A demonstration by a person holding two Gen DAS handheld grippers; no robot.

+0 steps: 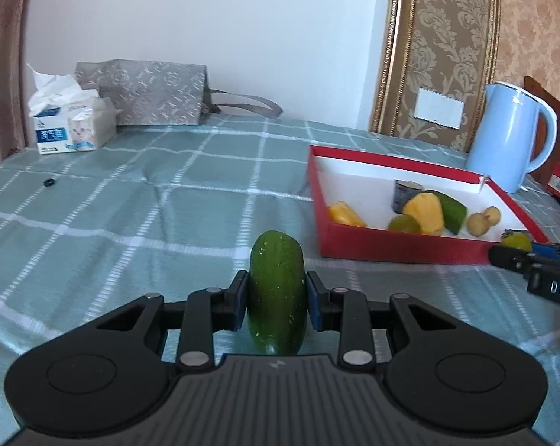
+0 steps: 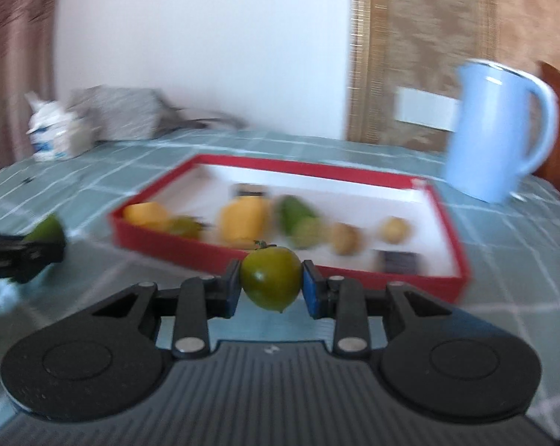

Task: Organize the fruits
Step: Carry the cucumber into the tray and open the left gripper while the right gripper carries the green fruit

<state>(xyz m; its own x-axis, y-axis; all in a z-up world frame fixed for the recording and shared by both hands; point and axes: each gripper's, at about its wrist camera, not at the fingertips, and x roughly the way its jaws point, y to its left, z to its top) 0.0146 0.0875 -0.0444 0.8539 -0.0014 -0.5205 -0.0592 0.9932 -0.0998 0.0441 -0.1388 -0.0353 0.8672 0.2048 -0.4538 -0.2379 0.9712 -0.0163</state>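
Several fruits already lie in the red box (image 1: pixel 398 251). The left hand-held gripper (image 1: pixel 277 299) pinches a cucumber (image 1: pixel 278 293) and the right hand-held gripper (image 2: pixel 270 286) pinches a green tomato (image 2: pixel 270 281), both short of the box and, I judge, yet to be placed.

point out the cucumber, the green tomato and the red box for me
cucumber (image 1: pixel 278 290): left wrist view, middle of its body between the finger pads.
green tomato (image 2: pixel 271 282): right wrist view, centre of its front face.
red box (image 1: pixel 402 251): left wrist view, middle of its near red wall.

One cucumber (image 1: pixel 277 293), one green tomato (image 2: pixel 271 283), one red tray (image 1: pixel 398 247), one kettle (image 1: pixel 508 135)
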